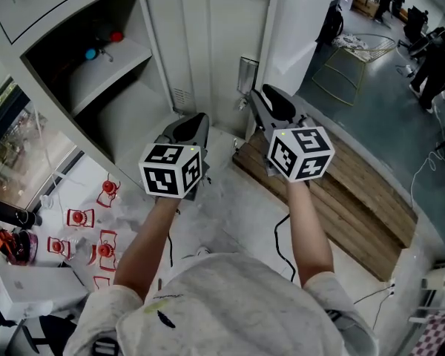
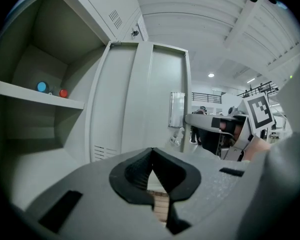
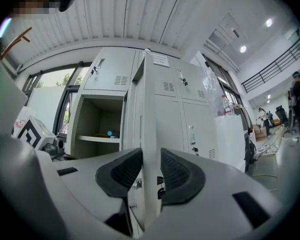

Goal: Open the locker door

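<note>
The right hand-held gripper point(image 3: 151, 156) clamps the locker door point(image 3: 150, 99) edge-on, the left hand-held gripper point(image 2: 152, 154) closed and empty; a crooked pull could slip it.

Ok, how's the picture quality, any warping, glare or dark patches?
Right gripper view: strong fisheye bowing, black corners, yet the locker door edge reads sharp. Left gripper view: same warping, the shelf recess shaded. Head view: even light, no harsh shadows.
</note>
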Tool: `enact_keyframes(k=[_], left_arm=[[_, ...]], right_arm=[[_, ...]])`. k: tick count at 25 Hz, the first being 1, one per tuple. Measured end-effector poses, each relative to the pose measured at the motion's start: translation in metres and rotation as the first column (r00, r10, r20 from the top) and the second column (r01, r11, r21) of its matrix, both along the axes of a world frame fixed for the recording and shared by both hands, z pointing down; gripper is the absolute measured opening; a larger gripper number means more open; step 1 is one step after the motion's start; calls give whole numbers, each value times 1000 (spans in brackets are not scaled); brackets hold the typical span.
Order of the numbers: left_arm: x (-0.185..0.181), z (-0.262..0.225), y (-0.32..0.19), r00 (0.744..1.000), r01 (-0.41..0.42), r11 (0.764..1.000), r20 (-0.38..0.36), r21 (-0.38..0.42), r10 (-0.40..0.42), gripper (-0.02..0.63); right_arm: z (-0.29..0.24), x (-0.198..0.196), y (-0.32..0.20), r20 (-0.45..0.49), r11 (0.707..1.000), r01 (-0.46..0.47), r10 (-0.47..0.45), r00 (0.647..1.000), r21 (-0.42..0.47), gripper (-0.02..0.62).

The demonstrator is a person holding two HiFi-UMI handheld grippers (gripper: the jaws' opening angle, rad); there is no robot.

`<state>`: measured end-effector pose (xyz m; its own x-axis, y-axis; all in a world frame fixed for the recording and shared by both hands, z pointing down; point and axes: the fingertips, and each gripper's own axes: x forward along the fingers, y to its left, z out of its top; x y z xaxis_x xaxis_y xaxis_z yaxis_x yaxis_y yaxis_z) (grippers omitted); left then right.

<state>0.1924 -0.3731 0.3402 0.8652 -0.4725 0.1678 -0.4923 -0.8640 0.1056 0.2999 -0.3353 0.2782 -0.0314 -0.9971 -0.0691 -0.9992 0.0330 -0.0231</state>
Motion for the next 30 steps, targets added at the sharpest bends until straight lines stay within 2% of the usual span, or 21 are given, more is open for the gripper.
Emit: enact_keyframes(k=[10,19,30], left_arm=[[-5,1,10,1000,27,1000,4,-5,-27,6],[-15,2,16,998,65,998,3,-3,-65,6],[-53,-4,12,986,163,987,-17,14,-163,6]], right_arm=[[-11,-10,17,12,999,31,-32,999,40,112],[-7,-37,26,-6,995,95,-94,996,44,101],[7,-79,12,-7,981,194,-194,981,6,86]])
